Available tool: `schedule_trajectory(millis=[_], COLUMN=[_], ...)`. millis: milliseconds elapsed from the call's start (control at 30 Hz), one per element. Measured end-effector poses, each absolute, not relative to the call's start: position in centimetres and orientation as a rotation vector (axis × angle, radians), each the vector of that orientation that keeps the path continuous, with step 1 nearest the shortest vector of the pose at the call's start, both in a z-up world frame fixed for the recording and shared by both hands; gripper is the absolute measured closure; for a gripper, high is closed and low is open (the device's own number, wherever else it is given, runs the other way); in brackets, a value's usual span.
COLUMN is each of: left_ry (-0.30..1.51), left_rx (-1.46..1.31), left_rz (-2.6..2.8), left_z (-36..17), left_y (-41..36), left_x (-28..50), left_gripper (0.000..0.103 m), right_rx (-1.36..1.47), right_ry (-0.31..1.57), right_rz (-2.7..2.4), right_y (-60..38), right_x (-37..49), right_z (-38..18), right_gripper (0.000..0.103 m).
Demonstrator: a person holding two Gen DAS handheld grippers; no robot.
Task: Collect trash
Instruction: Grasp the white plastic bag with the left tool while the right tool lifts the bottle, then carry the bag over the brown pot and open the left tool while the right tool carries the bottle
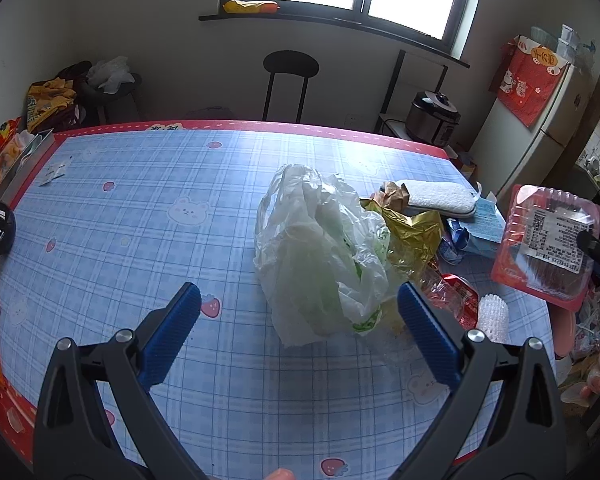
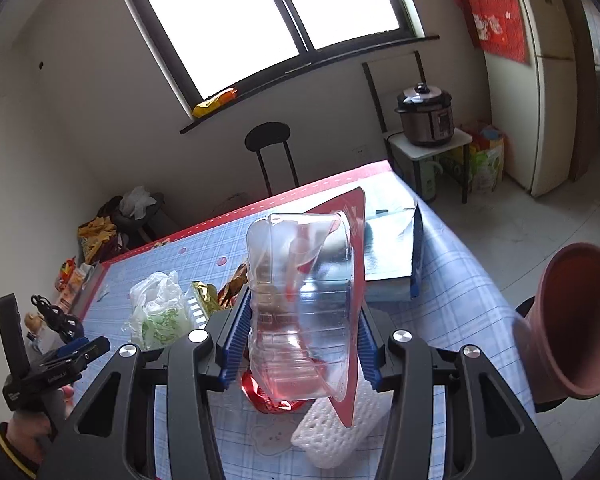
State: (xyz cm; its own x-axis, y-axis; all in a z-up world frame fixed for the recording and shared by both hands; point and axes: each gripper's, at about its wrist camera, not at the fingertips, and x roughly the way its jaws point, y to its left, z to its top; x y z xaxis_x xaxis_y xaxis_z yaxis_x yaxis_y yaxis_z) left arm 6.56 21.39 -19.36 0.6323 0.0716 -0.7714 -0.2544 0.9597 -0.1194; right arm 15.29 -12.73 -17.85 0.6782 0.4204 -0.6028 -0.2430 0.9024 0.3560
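Note:
My right gripper point(image 2: 300, 320) is shut on a clear plastic food tray with a red label point(image 2: 304, 300) and holds it above the table; the tray also shows in the left wrist view point(image 1: 544, 244) at the right. My left gripper point(image 1: 300, 320) is open and empty, low over the blue checked tablecloth point(image 1: 160, 208), just in front of a crumpled white plastic bag point(image 1: 320, 252). Behind the bag lie a gold foil wrapper point(image 1: 412, 232), a red wrapper point(image 1: 460, 292) and white foam netting point(image 1: 492, 316). The bag also shows in the right wrist view point(image 2: 160, 308).
A brown bin point(image 2: 572, 320) stands off the table's right edge. A white sponge-like pad point(image 1: 440, 196) and blue paper point(image 1: 488, 220) lie at the far right. A black stool point(image 1: 290, 72), a rice cooker point(image 1: 432, 120) and a fridge point(image 1: 548, 120) stand beyond. Snack packs point(image 1: 4, 144) sit at the left edge.

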Motion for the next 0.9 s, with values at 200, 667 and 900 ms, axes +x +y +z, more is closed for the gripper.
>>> schedule_trajectory(millis=[200, 667, 900], left_ry=[0.864, 0.947, 0.818], left_rx=[-0.271, -0.424, -0.349], left_rz=[0.12, 0.123, 0.178], left_z=[-20.7, -24.2, -17.9], left_y=[20.2, 22.5, 23.2], left_x=[8.2, 9.2, 6.5], left_gripper=[0.006, 0.09, 0.091], right_rx=[0.253, 0.176, 0.186], right_ry=[0.731, 0.61, 0.521], right_rz=[0.288, 0.178, 0.178], right_y=[-15.8, -18.5, -20.8], right_x=[13.8, 9.8, 9.1], right_z=[-17.2, -13.2, -10.8], right_gripper=[0.056, 0.056, 0.056])
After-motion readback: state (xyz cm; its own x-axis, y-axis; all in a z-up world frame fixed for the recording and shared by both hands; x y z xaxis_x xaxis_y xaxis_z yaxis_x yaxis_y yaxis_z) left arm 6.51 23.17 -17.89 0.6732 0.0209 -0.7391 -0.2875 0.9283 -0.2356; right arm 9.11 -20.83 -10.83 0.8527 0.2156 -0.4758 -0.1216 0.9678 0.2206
